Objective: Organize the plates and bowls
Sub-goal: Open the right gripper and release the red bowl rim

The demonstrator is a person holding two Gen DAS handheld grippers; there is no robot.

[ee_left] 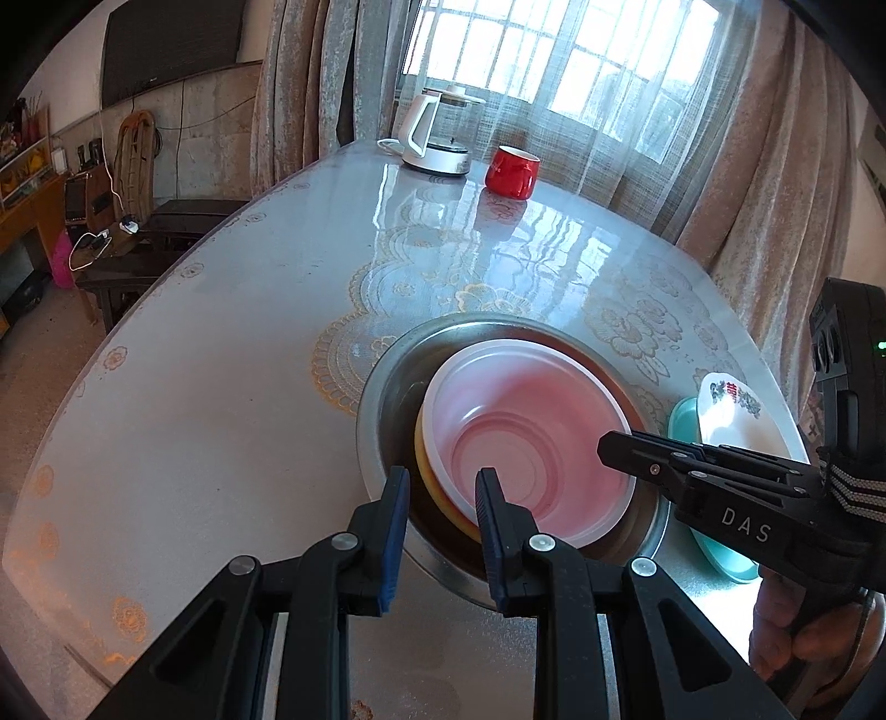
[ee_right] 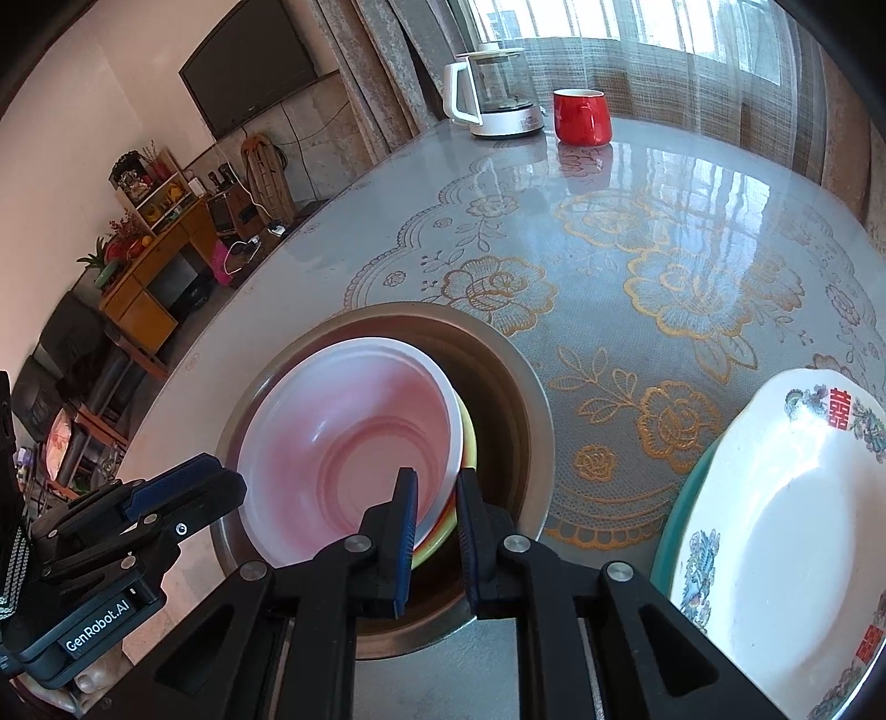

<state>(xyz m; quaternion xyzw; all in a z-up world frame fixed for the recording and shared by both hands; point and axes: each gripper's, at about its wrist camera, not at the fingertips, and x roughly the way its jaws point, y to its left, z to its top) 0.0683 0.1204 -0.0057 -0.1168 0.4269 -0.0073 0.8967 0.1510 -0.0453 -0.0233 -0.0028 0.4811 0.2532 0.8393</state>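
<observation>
Far left of the left tool (ee_left: 441, 482), past the table (ee_left: 221, 415) edge: a wooden cabinet (ee_left: 27, 210), dark benches (ee_left: 166, 221), a wall screen (ee_left: 171, 50) above.

Straight ahead of that tool, on the table: a steel basin (ee_left: 382, 387) holding a white bowl (ee_left: 526, 399) nested in a yellow bowl (ee_left: 423, 471), both tipped against the basin's near-left wall. Left tool narrow, astride the near rims of the two bowls, one pad outside the yellow rim, the other inside the white bowl; pressing or merely straddling, cannot tell. Basin wall close beside the outer pad.

Far beyond both tools, by the curtained window: a white kettle (ee_left: 432, 133), a red cup (ee_left: 512, 171) just to its right, both well apart from the basin.

Right tool (ee_right: 437, 482) nearly closed, pinching the same stacked rims on the bowls' right side: one pad inside the white bowl, the other outside the yellow one, down within the basin and hemmed in by its wall.

Just right of the right tool, beside the basin: a patterned plate (ee_right: 775, 526) lying on a teal plate (ee_right: 670, 531).
</observation>
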